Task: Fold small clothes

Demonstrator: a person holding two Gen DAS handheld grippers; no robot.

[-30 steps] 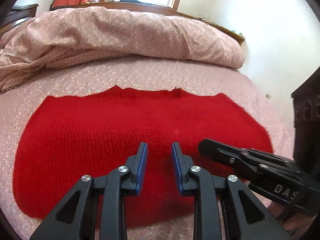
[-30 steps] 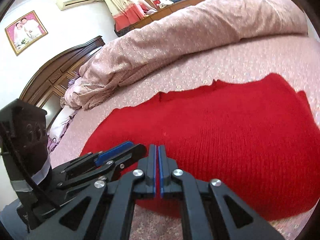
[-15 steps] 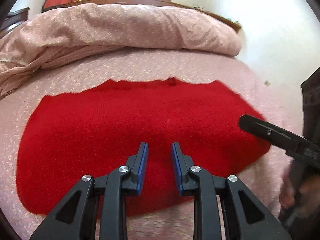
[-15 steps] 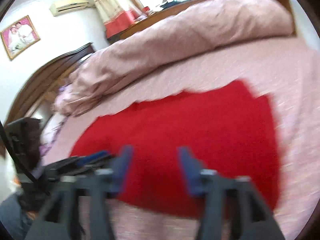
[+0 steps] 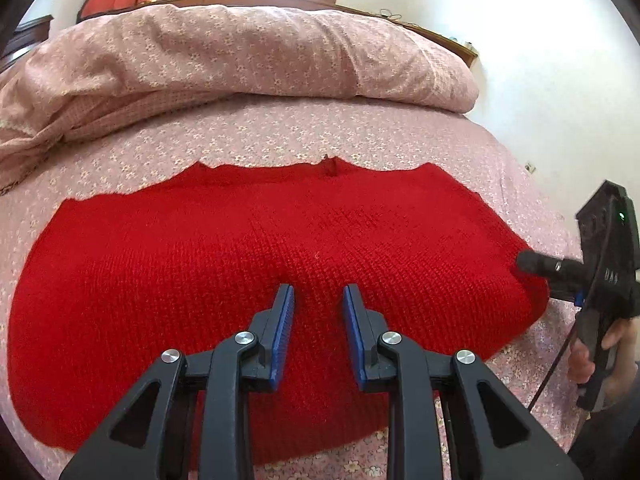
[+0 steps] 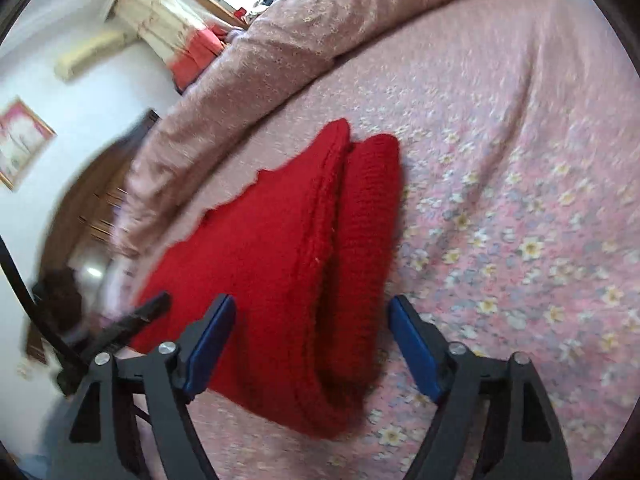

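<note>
A red knitted garment (image 5: 240,272) lies flat on the flowered bed sheet (image 5: 304,132). My left gripper (image 5: 318,300) hovers over its near middle, jaws a narrow gap apart with nothing between them. My right gripper (image 6: 312,320) is at the garment's right end, its jaws opening wide. The doubled, folded edge of the garment (image 6: 280,264) lies between its fingers, and the pads do not touch it. In the left wrist view the right gripper (image 5: 548,280) shows at the far right, held by a hand (image 5: 612,344). The left gripper (image 6: 148,312) is a dark blur in the right wrist view.
A bunched pink duvet (image 5: 240,52) runs across the far side of the bed. Dark wooden furniture (image 6: 80,208) stands beyond the bed's left side, and a white wall (image 5: 540,60) is close on the right. Bare sheet (image 6: 500,200) stretches right of the garment.
The right gripper went from shut to wide open, left its place beside the left gripper, swung to the garment's right end and rolled. The left gripper barely shifted.
</note>
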